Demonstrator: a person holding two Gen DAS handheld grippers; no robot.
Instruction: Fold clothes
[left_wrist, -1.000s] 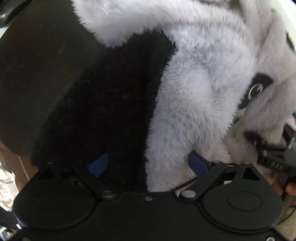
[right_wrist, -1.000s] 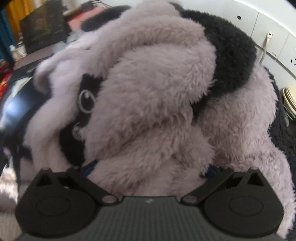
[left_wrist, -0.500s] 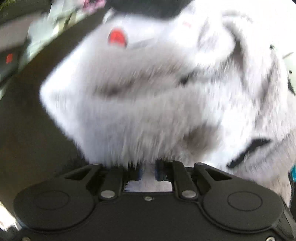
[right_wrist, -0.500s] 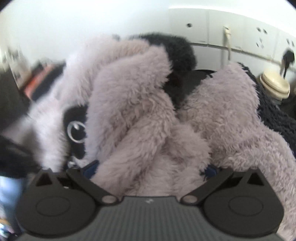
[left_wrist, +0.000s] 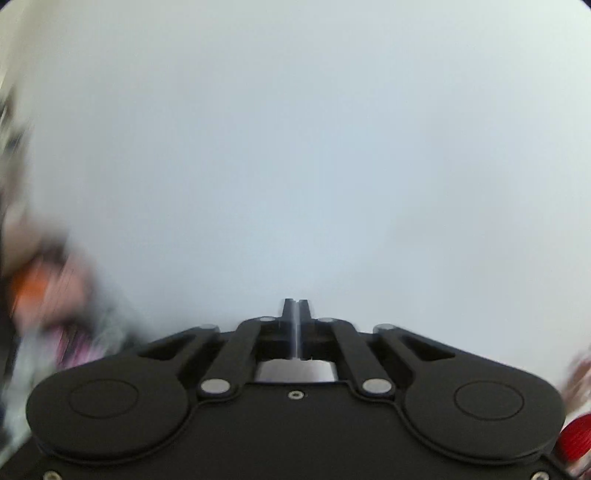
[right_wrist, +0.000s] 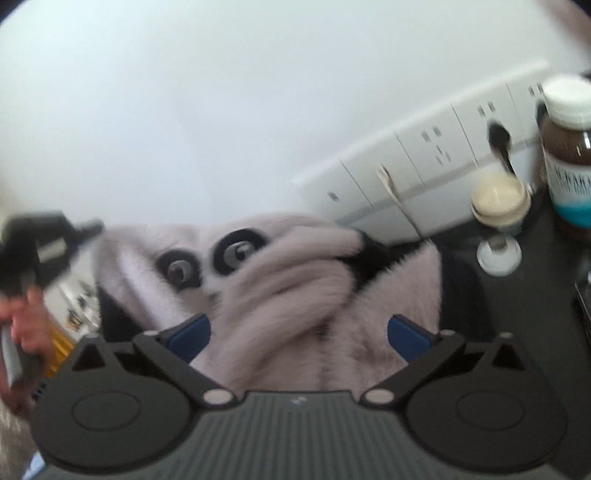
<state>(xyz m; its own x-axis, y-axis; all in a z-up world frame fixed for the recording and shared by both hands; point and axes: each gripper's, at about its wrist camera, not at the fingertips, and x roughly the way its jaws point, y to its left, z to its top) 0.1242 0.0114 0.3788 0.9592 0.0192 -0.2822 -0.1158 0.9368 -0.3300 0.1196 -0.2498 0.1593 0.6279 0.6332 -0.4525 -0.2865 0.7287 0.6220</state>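
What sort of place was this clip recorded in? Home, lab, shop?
Most likely a lived-in room at home, though it could be a dorm or office corner. A dark desk stands against a white wall with a row of wall sockets; a brown supplement bottle and a fluffy panda garment sit on it.

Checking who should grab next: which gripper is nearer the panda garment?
Right. The right gripper is open with the panda garment between its fingers. The left gripper is shut, facing a blank wall, no garment in its view.

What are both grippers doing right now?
Left gripper: jaws shut; anything pinched cannot be told.
Right gripper: jaws wide, fluffy panda garment between; grip cannot be told.
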